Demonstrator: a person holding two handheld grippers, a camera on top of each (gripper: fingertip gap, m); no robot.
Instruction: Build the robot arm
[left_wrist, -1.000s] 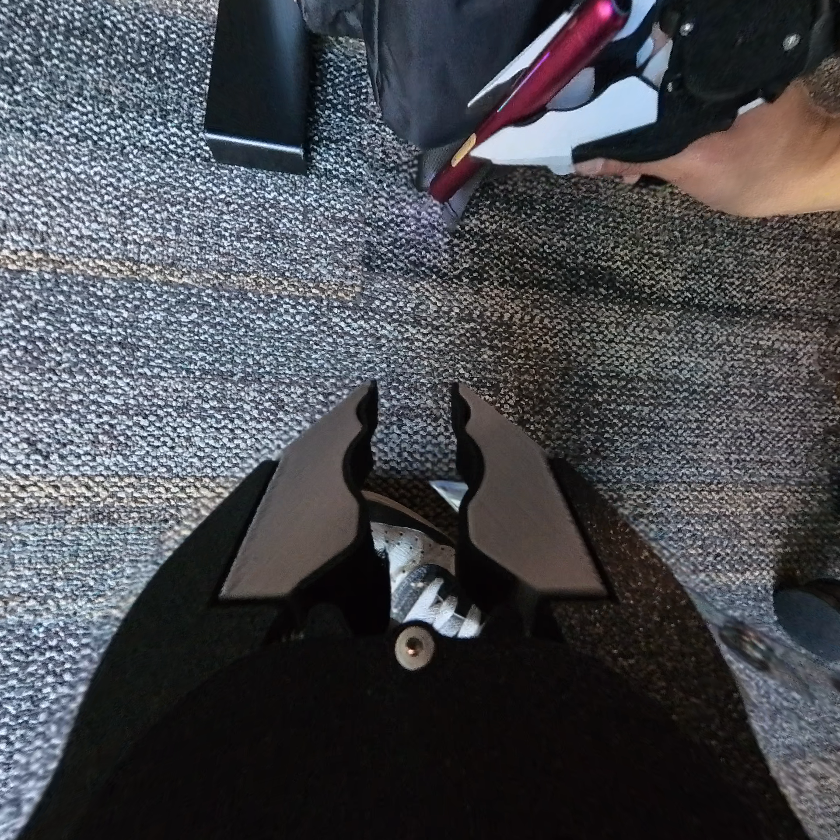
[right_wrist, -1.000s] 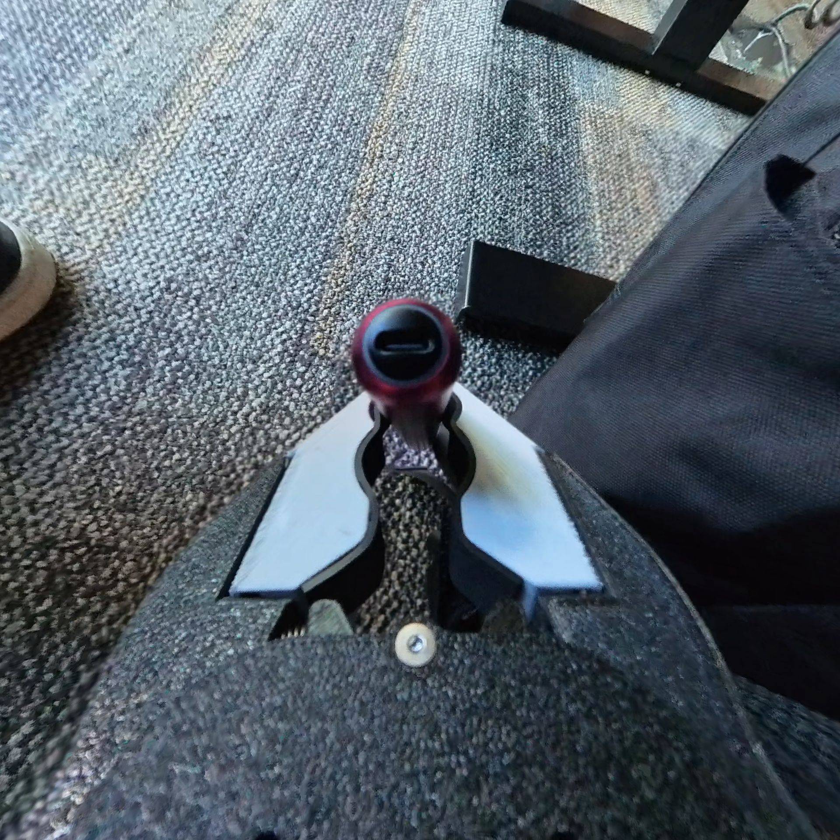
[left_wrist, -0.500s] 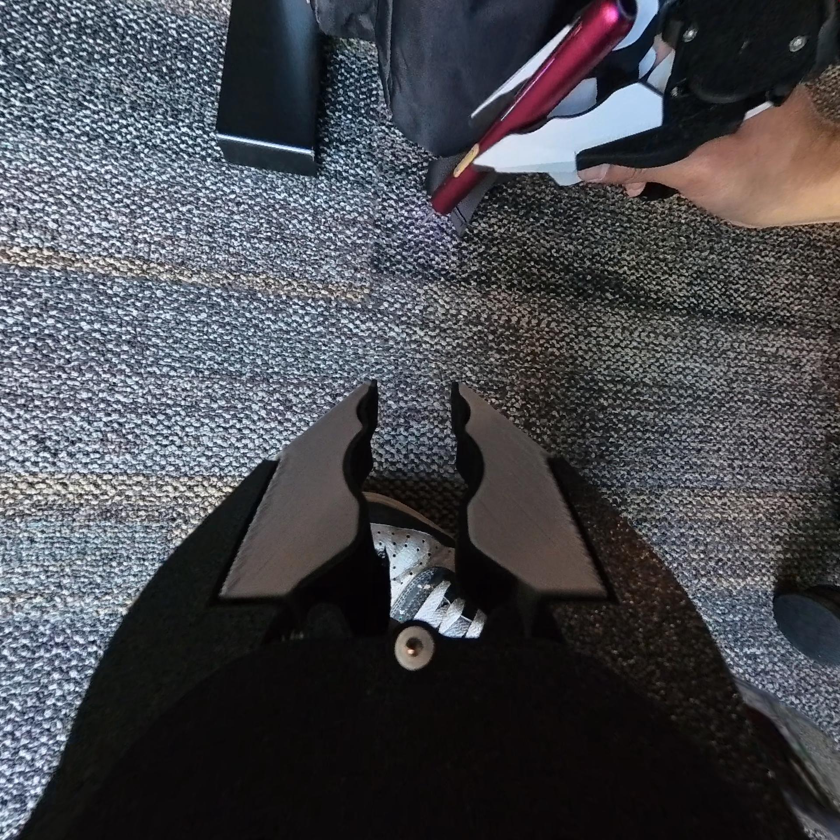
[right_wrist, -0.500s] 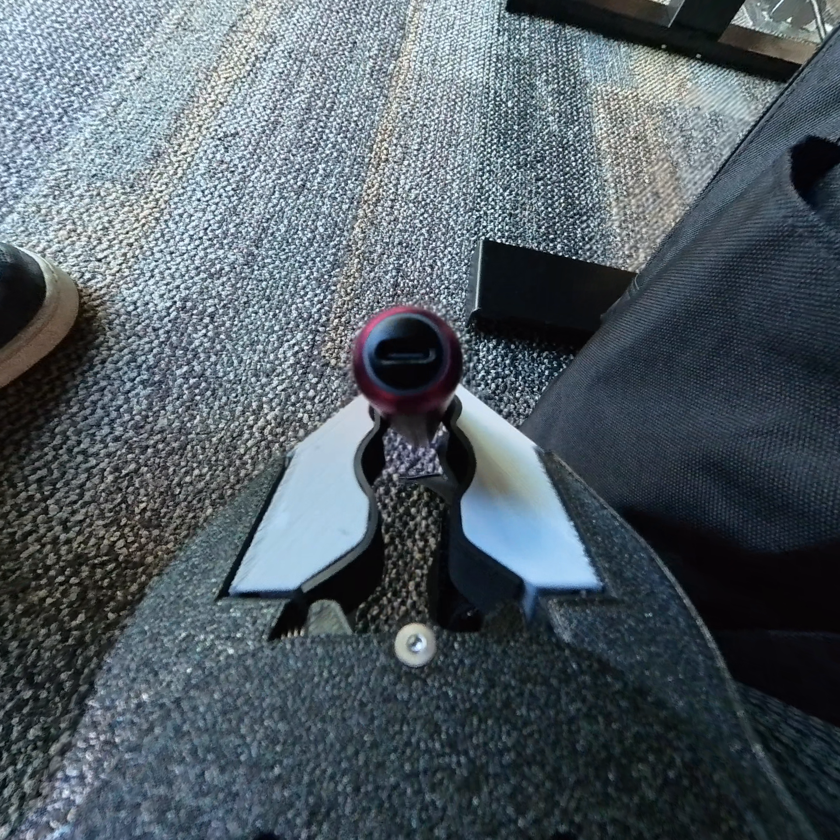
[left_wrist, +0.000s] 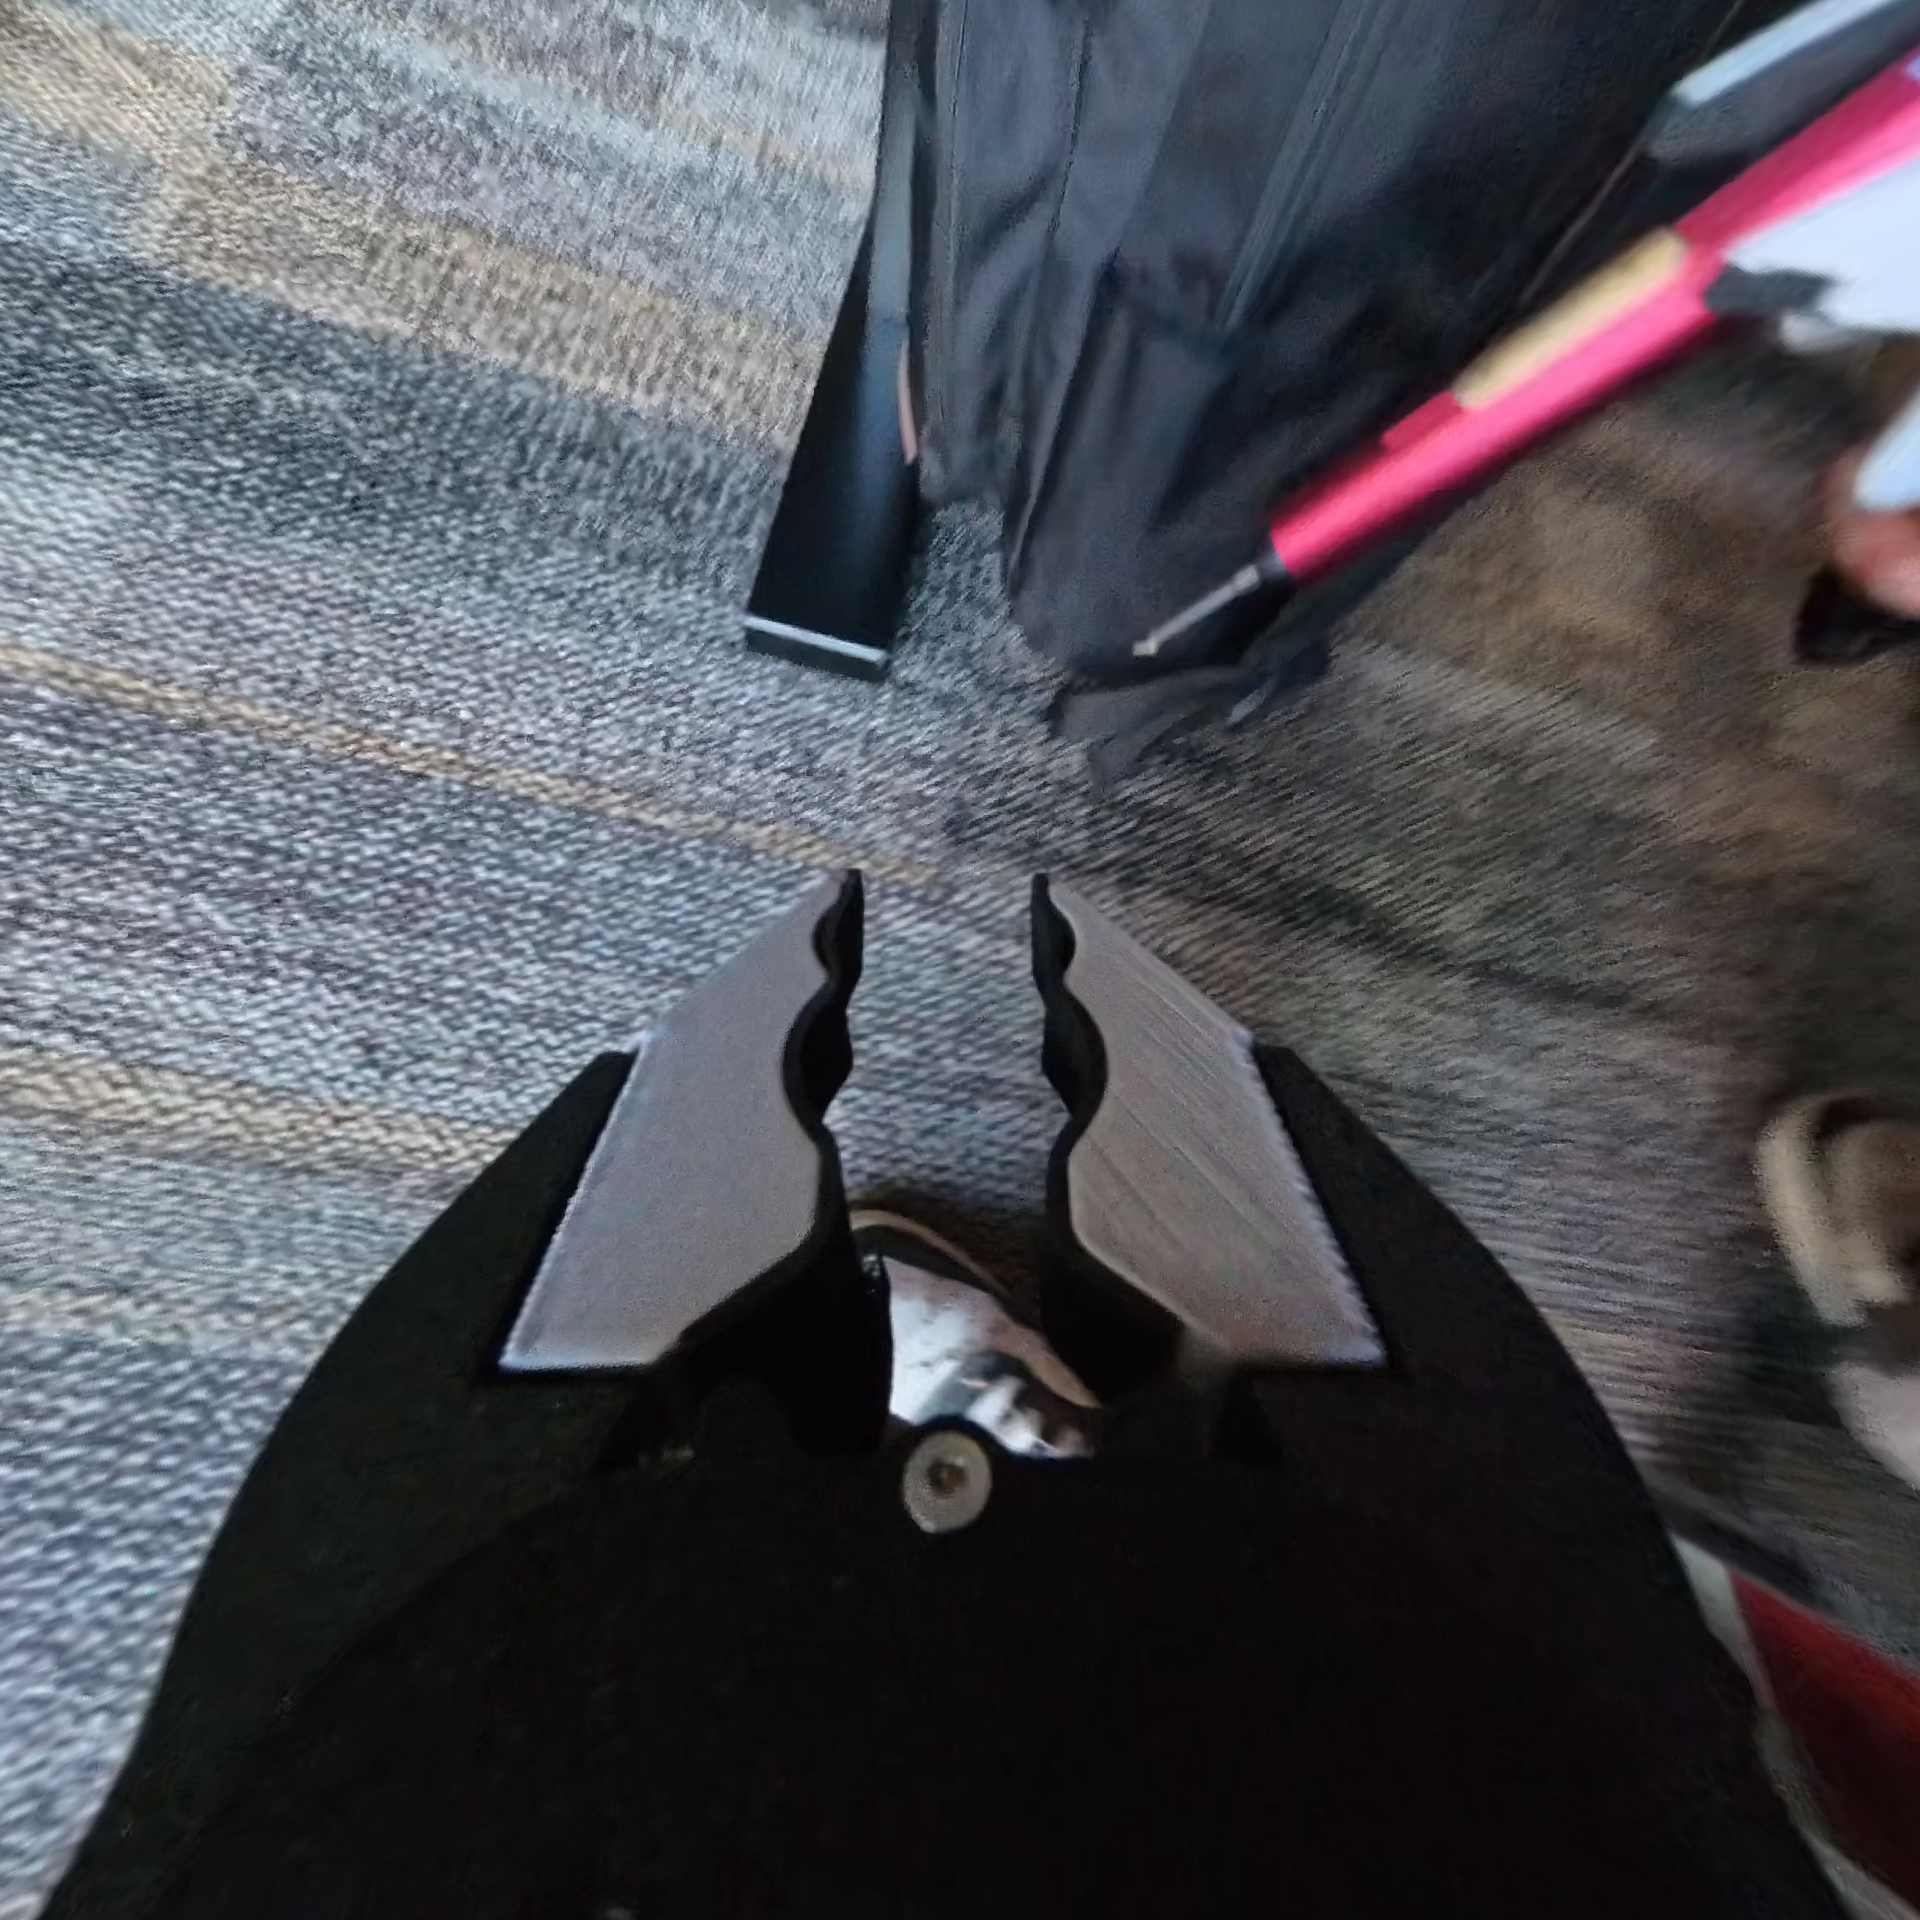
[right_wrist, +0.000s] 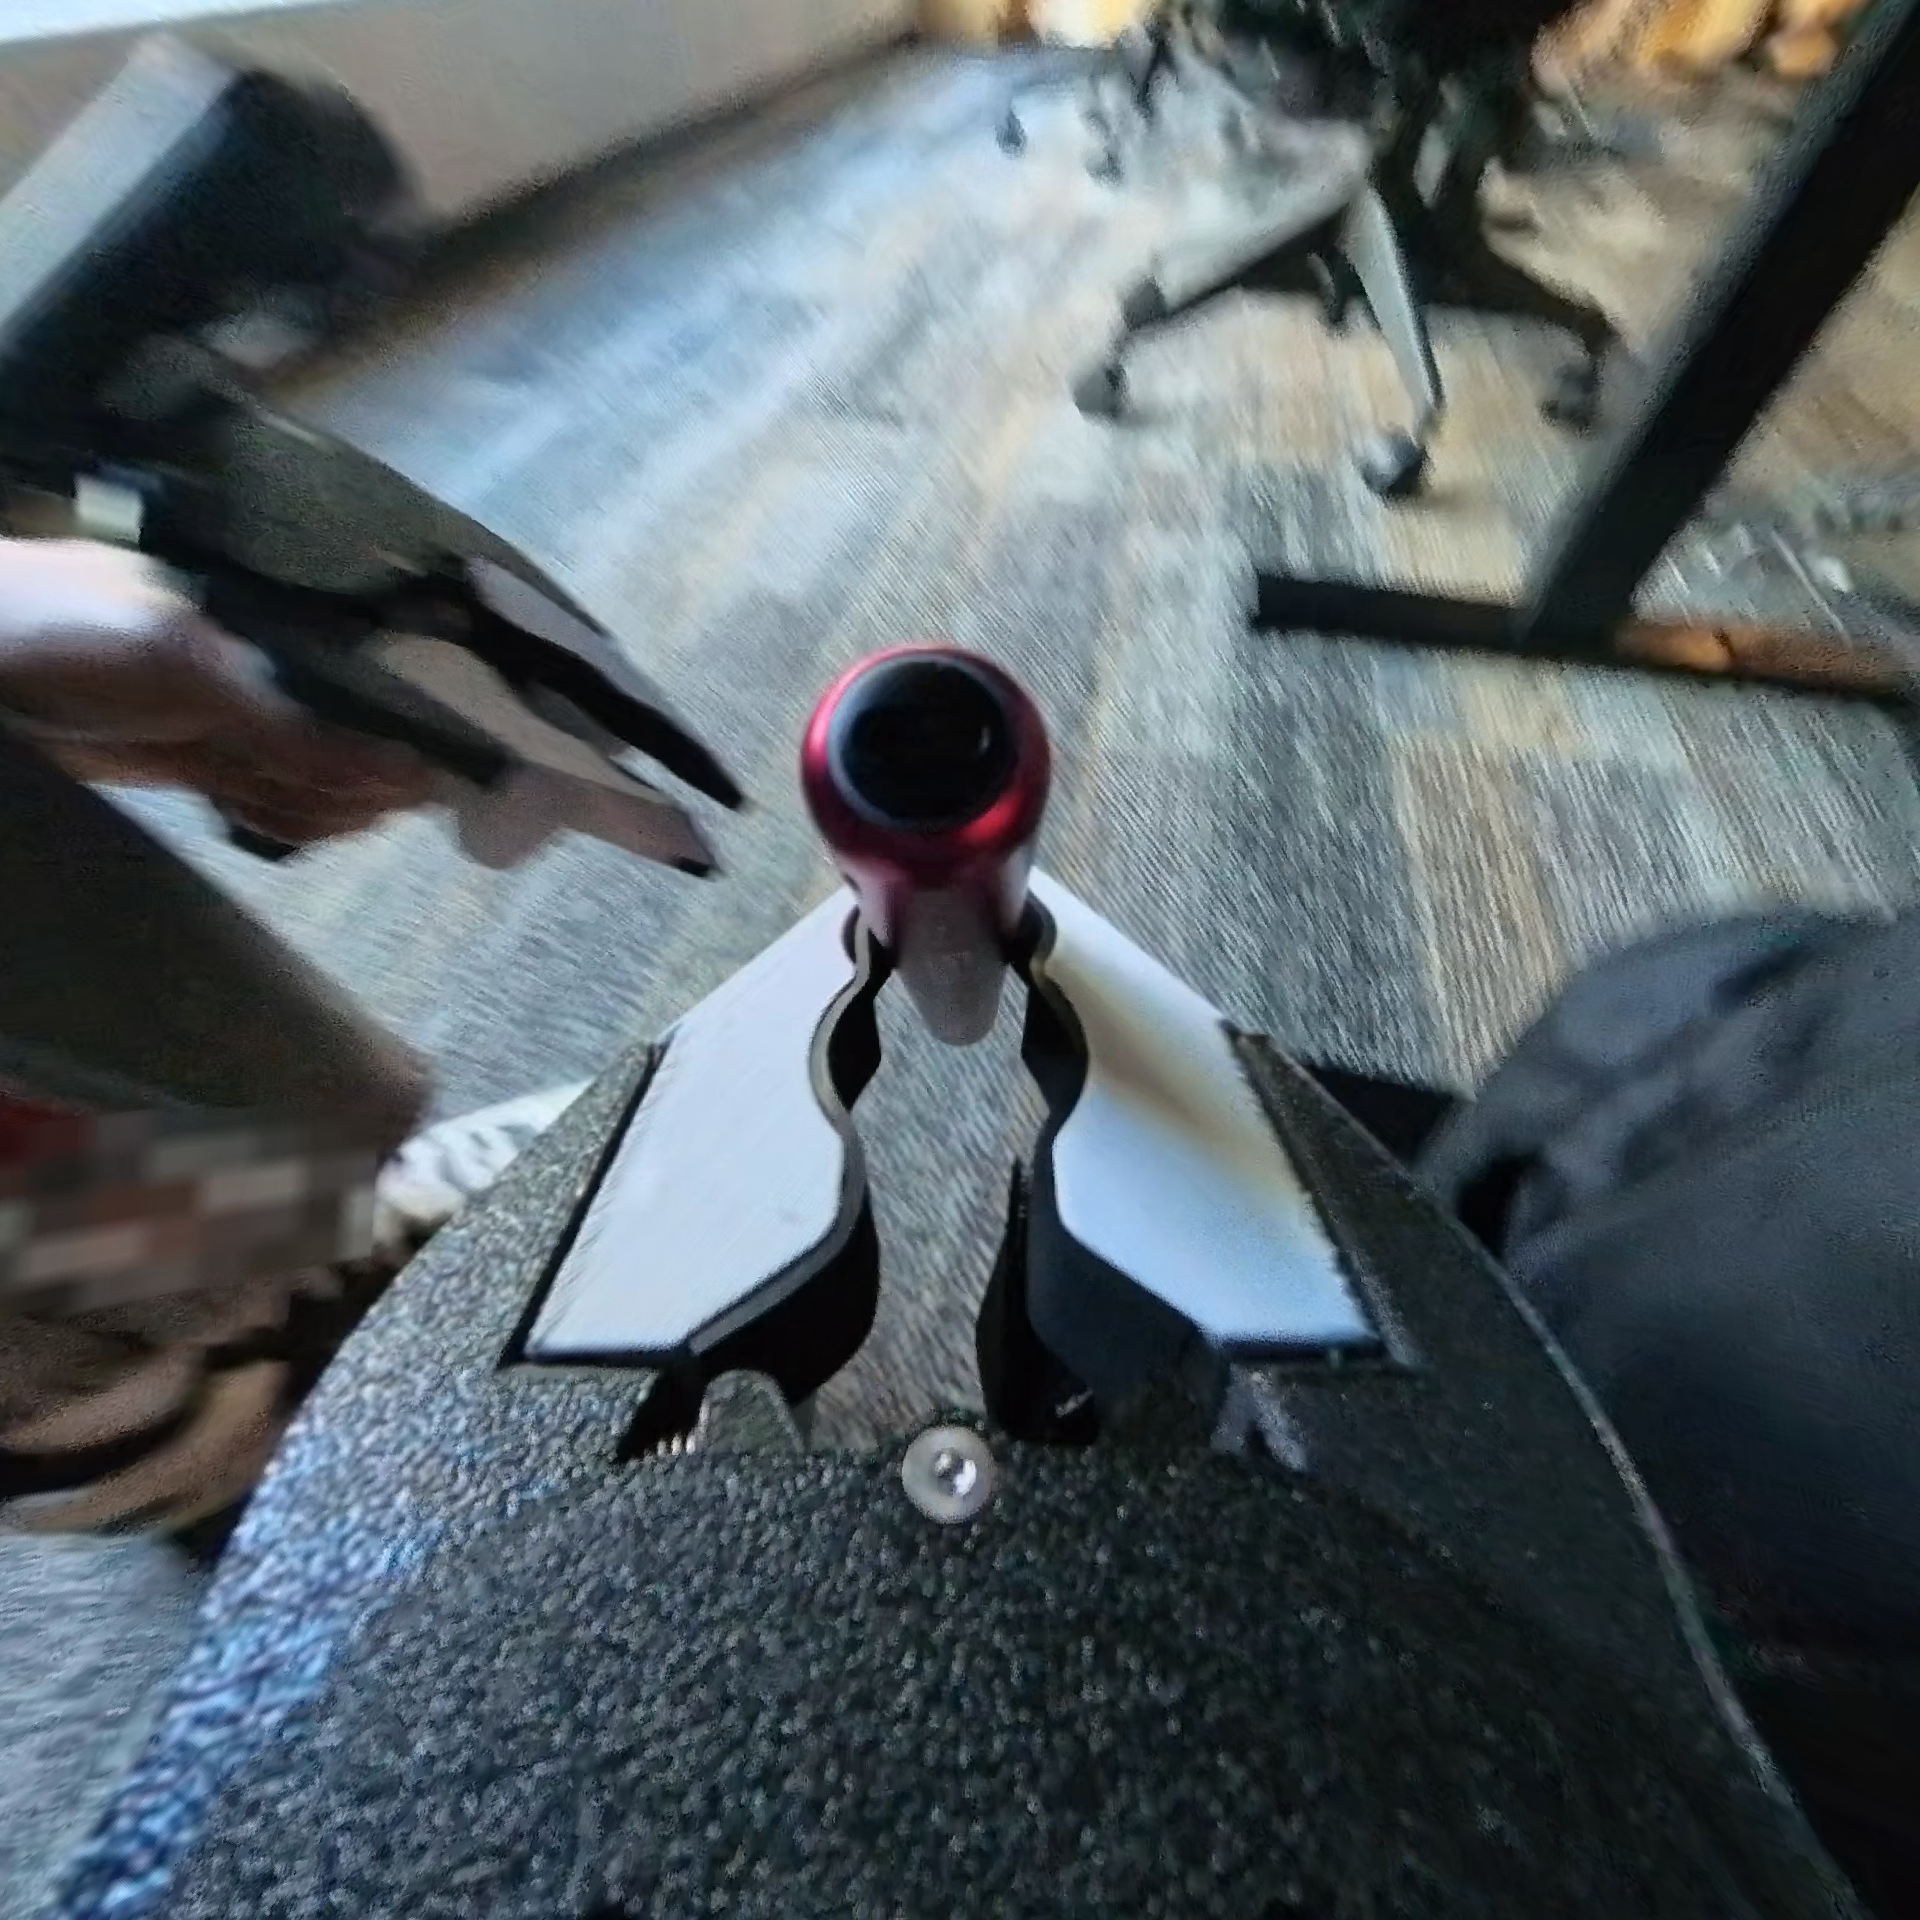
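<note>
My right gripper (right_wrist: 945, 925) is shut on a slim red electric screwdriver (right_wrist: 925, 769), seen end-on with its black rear cap toward the camera. In the left wrist view the screwdriver (left_wrist: 1507, 405) slants down from the top right, its thin metal bit (left_wrist: 1195, 623) in front of a black bag (left_wrist: 1143, 312). My left gripper (left_wrist: 945, 914) is open and empty above grey carpet (left_wrist: 364, 831). It also shows blurred in the right wrist view (right_wrist: 540, 748), left of the screwdriver, held by a hand (right_wrist: 156, 707).
A black desk foot (left_wrist: 842, 520) lies beside the bag. A white shoe (left_wrist: 966, 1340) shows below the left fingers. An office chair base (right_wrist: 1351, 260) and a black desk leg (right_wrist: 1714, 364) stand farther off. The black bag (right_wrist: 1714, 1299) is at the right. Tip to tip, the grippers are about 15 centimetres apart.
The right gripper has swung upward with the screwdriver, so its view now takes in the room and the left gripper. The left view has tilted toward the bag; the screwdriver's bit now shows.
</note>
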